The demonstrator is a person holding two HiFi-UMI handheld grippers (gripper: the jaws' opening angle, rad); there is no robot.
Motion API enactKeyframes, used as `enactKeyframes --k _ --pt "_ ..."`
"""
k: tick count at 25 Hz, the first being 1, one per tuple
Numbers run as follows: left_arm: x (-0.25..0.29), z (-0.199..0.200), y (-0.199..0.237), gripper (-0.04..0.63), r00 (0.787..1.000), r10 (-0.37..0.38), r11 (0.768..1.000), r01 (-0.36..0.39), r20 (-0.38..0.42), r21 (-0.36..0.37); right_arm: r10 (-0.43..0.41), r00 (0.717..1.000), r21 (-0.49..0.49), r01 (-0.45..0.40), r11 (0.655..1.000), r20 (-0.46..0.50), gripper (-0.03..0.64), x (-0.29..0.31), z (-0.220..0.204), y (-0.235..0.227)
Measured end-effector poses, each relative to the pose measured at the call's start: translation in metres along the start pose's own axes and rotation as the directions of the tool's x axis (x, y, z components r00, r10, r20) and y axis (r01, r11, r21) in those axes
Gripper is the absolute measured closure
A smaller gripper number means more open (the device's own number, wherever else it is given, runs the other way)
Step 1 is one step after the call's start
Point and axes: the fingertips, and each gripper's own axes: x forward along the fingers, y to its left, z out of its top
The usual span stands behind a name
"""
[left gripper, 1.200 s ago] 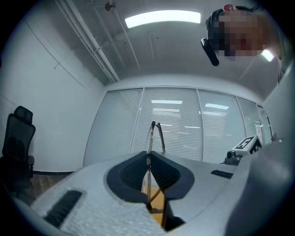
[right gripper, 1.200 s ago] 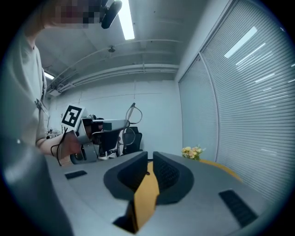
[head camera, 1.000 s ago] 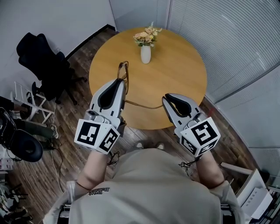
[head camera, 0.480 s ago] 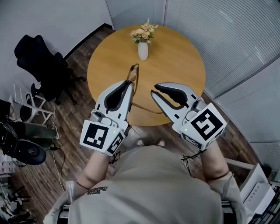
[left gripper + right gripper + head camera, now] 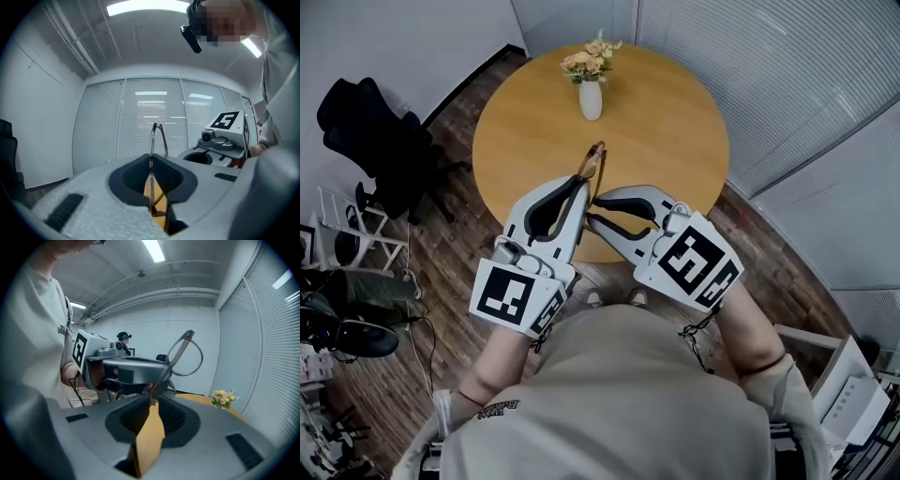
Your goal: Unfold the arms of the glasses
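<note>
**Both grippers closed on the glasses, held over the near edge of the table**

I find the left gripper point(image 5: 151, 158) with its jaws brought together at the tips, pinching the thin metal frame of the glasses point(image 5: 596, 161). In the left gripper view the wire rises straight up from the pinch and ends in a narrow loop above the jaws.

The right gripper point(image 5: 153, 401) is likewise closed at the tips. It bears on a slender arm of the glasses that runs up and to the right from the pinch to a round lens rim. In the right gripper view the left gripper sits just behind that pinch, to the left of the rim.

In the head view the two grippers converge. The left one points away from me and slightly right, the right one points left, and their tips lie just beside each other. The glasses project beyond the tips, held up off the round wooden table point(image 5: 675, 141), over its near part. I cannot tell how far the arms stand open.

At the far side of the table a white vase point(image 5: 591, 100) stands upright with flowers point(image 5: 589, 54) in it, well apart from the glasses. A black office chair point(image 5: 375, 141) stands on the wooden floor point(image 5: 459, 253) to the left of the table. Blinds point(image 5: 787, 84) cover the wall to the right.
</note>
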Motion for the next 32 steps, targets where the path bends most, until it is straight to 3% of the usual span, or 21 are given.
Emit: enactKeyframes --k 9,15,25,32 --pt "0.003 -0.008 -0.009 0.555 1.000 -0.013 1.000 0.013 -0.020 0.005 0.010 1.000 0.039 -0.010 0.999 0.002 0.574 0.005 -0.007 0.003" --pt "-0.002 -0.010 0.008 0.555 0.999 0.042 0.999 -0.042 -0.026 0.027 -0.007 1.000 0.040 0.007 0.999 -0.010 0.574 -0.008 -0.013 -0.002" --pt "-0.011 -0.020 0.028 0.555 0.991 0.112 0.991 -0.106 -0.068 0.081 -0.154 0.988 0.034 0.154 0.987 0.002 0.575 -0.055 -0.014 -0.038" --pt "-0.009 -0.034 0.021 0.555 0.986 0.096 0.987 -0.076 -0.134 0.145 -0.242 0.970 -0.008 0.242 0.970 -0.002 0.574 -0.085 -0.013 -0.062"
